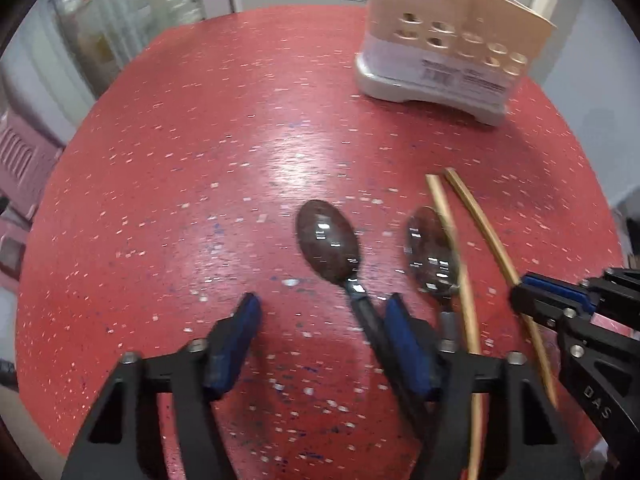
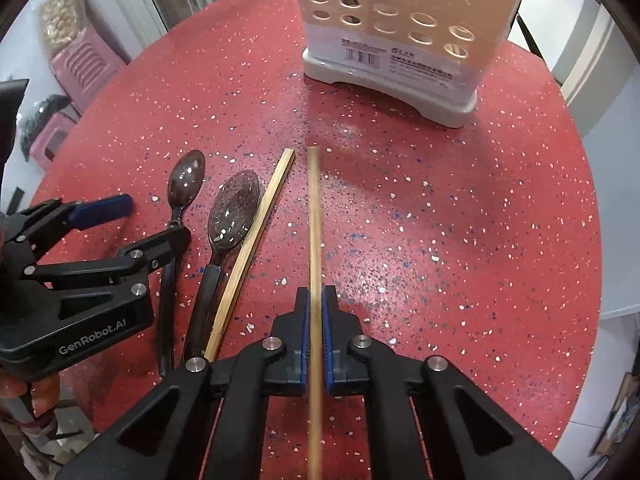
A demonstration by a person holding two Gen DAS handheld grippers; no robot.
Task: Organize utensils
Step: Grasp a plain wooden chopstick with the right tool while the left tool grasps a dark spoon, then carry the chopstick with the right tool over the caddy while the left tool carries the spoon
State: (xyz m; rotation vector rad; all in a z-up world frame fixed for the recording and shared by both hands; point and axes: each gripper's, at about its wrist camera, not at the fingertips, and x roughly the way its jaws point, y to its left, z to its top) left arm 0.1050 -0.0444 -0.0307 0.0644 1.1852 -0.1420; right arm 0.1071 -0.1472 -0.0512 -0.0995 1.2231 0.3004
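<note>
Red speckled table (image 2: 440, 200): perforated utensil holder (image 2: 400, 40) ahead; right gripper (image 2: 315, 304) clamps 1 chopstick (image 2: 314, 208) pointing at it; left gripper (image 1: 320, 312) wide, straddling spoon (image 1: 328, 240).

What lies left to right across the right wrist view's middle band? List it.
left tool → smaller spoon → larger spoon → loose chopstick → chopstick in the right tool

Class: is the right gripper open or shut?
Shut: the right gripper has both blue pads pressed against a chopstick running between them.
</note>
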